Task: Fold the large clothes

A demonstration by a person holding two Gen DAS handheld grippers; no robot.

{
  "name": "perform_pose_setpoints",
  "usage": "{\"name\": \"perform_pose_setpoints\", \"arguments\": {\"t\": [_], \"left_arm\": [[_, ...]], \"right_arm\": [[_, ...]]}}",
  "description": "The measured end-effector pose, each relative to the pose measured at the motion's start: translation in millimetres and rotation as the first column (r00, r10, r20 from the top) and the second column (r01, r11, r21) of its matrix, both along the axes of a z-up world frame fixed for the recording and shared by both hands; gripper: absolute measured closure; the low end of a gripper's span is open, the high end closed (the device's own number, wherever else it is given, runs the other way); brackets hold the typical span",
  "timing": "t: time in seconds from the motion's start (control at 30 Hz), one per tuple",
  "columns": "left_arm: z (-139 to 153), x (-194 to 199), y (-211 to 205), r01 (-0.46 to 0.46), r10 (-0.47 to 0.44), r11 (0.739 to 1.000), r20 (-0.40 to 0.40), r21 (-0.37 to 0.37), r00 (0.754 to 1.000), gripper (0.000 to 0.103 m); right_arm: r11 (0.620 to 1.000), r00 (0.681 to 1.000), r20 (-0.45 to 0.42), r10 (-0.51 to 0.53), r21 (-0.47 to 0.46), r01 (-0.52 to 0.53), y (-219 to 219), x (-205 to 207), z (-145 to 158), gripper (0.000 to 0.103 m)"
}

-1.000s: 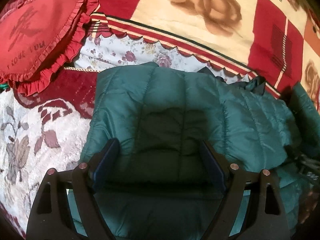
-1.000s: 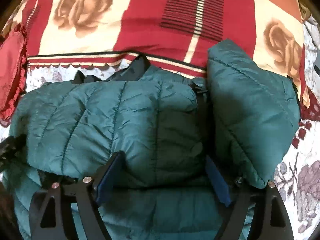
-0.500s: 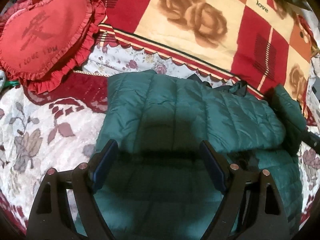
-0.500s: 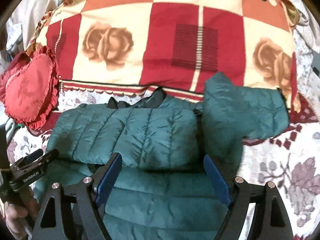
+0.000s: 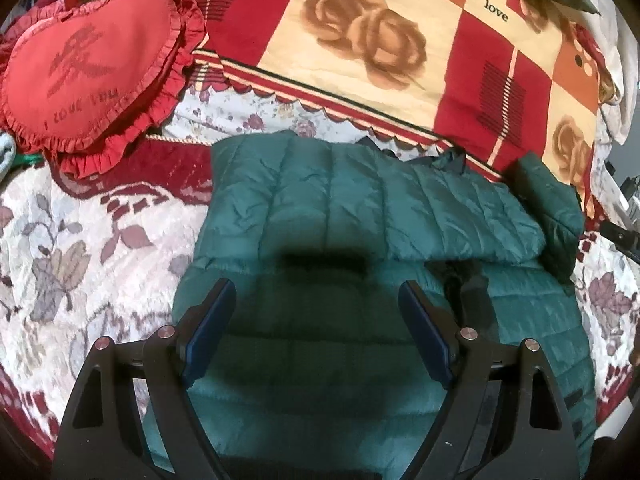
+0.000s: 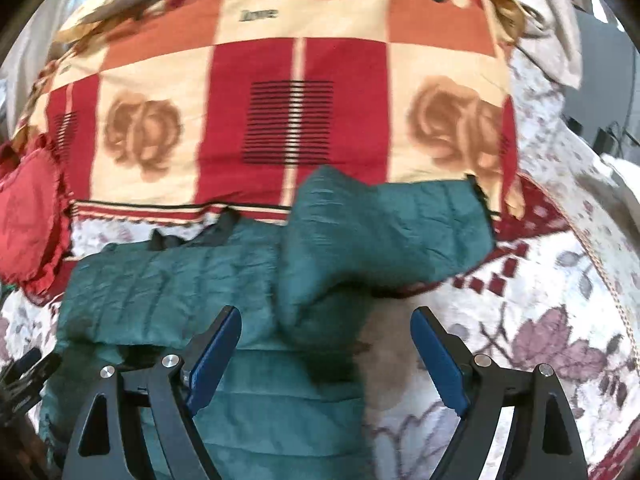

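On bedspread: green jacket, seemingly sleeve-folded | left tongs released | right tongs released

The heart-shaped cushion read "I LOVE YOU" along its lower edge; off to its right, the rose-patterned blanket had "love" printed on a cream square.

Left tongs, right tongs, black arms, blue pads, apparently silver screws

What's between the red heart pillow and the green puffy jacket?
In the left wrist view, only bedspread lies between the heart pillow and the green jacket: a dark red patch with a gold cord edge.
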State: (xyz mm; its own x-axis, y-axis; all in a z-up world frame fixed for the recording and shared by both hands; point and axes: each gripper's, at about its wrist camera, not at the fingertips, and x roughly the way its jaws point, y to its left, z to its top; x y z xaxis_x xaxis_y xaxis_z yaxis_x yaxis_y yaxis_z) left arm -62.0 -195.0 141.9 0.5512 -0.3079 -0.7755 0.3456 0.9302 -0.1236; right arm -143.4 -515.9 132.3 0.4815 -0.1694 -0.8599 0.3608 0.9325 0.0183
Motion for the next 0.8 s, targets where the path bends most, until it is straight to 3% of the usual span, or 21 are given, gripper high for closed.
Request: {"name": "perform_pose_setpoints", "arguments": {"t": [0.2, 0.33, 0.5, 0.63, 0.8], "left_arm": [[-7, -3, 1, 0.002, -0.002, 1.000, -0.030, -0.016, 1.000, 0.019], [-9, -4, 3, 0.000, 0.000, 1.000, 0.001, -0.019, 1.000, 0.019], [-19, 1, 3, 0.001, -0.002, 1.000, -0.037, -0.029, 0.999, 0.019], [-27, 3, -1, 0.010, -0.011, 1.000, -0.052, -0.021, 0.999, 0.019], [-33, 1, -6, 0.021, -0.021, 1.000, -0.054, -0.010, 0.998, 0.019]], "right_arm": [[0.991, 0.991, 0.009, -0.132, 0.017, 0.132, -52, -3, -19, 0.019], [0.970, 0.972, -0.008, -0.235, 0.055, 0.235, -100, -1, -34, 0.019], [0.905, 0.920, -0.001, -0.392, 0.178, 0.386, -158, -8, -52, 0.019], [0.847, 0.885, -0.007, -0.466, 0.285, 0.449, -185, -8, -70, 0.020], [0.827, 0.875, -0.028, -0.483, 0.315, 0.466, -194, 4, -91, 0.020]]}}
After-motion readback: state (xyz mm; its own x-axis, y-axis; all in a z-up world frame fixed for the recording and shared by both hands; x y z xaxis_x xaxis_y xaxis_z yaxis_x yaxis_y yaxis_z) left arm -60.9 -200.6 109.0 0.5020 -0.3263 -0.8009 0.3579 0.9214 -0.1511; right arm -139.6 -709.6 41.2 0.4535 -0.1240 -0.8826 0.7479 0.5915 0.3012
